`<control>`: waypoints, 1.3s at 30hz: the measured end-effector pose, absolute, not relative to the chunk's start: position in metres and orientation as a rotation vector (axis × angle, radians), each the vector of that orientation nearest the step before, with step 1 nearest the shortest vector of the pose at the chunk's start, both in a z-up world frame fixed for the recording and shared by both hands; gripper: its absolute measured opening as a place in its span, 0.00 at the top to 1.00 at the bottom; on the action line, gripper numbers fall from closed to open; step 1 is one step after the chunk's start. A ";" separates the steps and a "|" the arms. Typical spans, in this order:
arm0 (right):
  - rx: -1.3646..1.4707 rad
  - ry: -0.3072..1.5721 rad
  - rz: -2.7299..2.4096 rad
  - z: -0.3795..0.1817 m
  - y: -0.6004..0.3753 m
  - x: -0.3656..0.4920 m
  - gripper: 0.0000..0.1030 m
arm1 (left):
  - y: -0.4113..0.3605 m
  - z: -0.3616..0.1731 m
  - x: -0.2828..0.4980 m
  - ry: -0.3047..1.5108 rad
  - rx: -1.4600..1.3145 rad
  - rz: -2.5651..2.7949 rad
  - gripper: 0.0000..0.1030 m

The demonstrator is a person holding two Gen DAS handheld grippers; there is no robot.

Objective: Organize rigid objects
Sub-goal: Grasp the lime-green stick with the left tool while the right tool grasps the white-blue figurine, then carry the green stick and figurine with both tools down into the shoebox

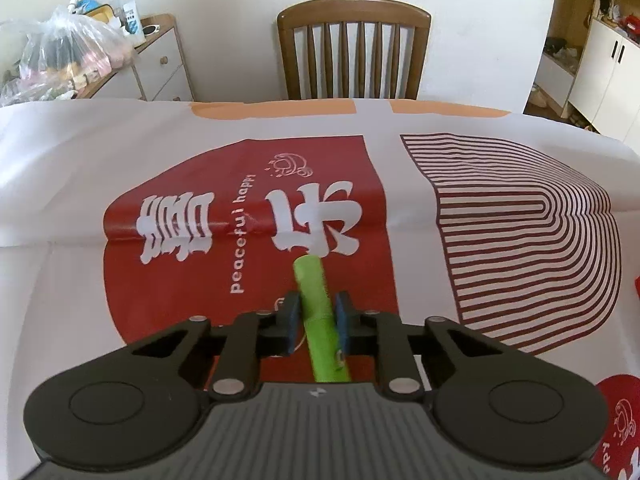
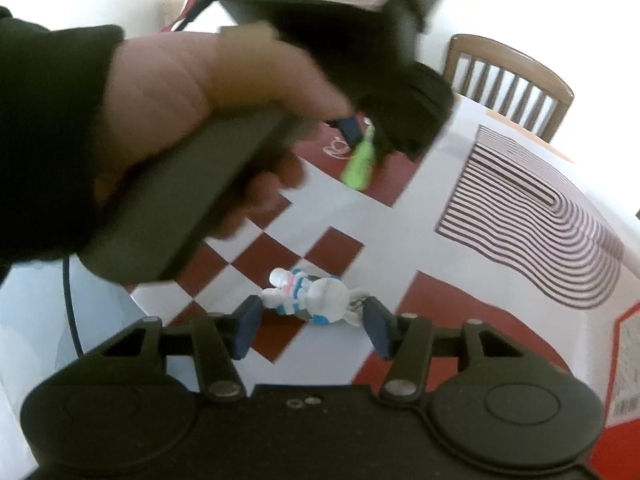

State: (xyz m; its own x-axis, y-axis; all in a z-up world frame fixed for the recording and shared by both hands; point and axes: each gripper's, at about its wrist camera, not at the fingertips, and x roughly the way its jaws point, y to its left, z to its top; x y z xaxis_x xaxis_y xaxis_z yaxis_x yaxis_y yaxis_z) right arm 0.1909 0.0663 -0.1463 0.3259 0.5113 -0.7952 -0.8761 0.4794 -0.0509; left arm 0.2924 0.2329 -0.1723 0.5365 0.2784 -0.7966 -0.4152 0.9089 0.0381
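Green pen (image 1: 316,312) clamped, left claw (image 1: 316,316) tilted downward.

A small white toy figure with pink and blue markings (image 2: 310,295) lies on its side on the red-and-white printed tablecloth (image 2: 436,216), between the blue-padded fingers of the right gripper (image 2: 313,330). Whether the pads touch it is unclear. Above, a hand (image 2: 200,92) grips the blurred left gripper (image 2: 366,130), clamped on a bright green stick (image 2: 359,162).
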 end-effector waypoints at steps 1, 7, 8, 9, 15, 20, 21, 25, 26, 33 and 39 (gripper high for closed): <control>-0.529 0.805 0.961 -0.146 0.063 0.191 0.47 | 0.235 -0.172 0.290 0.916 -0.171 0.413 0.84; -0.491 0.832 0.913 -0.140 0.042 0.195 0.48 | 0.245 -0.169 0.268 0.913 -0.251 0.398 0.84; -0.480 0.835 0.906 -0.138 0.038 0.197 0.48 | 0.246 -0.168 0.264 0.910 -0.262 0.393 0.84; -0.465 0.840 0.898 -0.136 0.033 0.198 0.48 | 0.246 -0.167 0.261 0.909 -0.271 0.390 0.84; -0.408 0.859 0.842 -0.119 0.001 0.199 0.48 | 0.237 -0.157 0.241 0.895 -0.303 0.359 0.84; -0.369 0.824 0.814 -0.100 -0.021 0.201 0.48 | 0.221 -0.144 0.224 0.875 -0.321 0.313 0.84; -0.363 0.819 0.806 -0.098 -0.024 0.202 0.48 | 0.216 -0.140 0.221 0.870 -0.320 0.302 0.84; -0.345 0.805 0.781 -0.082 -0.042 0.201 0.48 | 0.198 -0.123 0.208 0.855 -0.319 0.262 0.84; -0.342 0.800 0.776 -0.078 -0.047 0.200 0.48 | 0.193 -0.118 0.205 0.852 -0.314 0.254 0.84; -0.320 0.771 0.750 -0.054 -0.078 0.199 0.48 | 0.162 -0.088 0.188 0.846 -0.291 0.222 0.84; -0.285 0.733 0.730 -0.028 -0.108 0.201 0.48 | 0.139 -0.066 0.177 0.842 -0.268 0.209 0.84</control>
State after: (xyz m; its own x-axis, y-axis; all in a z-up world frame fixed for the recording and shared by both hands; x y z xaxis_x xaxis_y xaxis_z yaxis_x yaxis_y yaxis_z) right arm 0.2007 -0.1081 -0.0284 0.5144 0.5028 -0.6947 -0.6925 0.7214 0.0094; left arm 0.1768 0.1394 -0.0656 0.6489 0.0766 -0.7570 -0.2871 0.9460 -0.1504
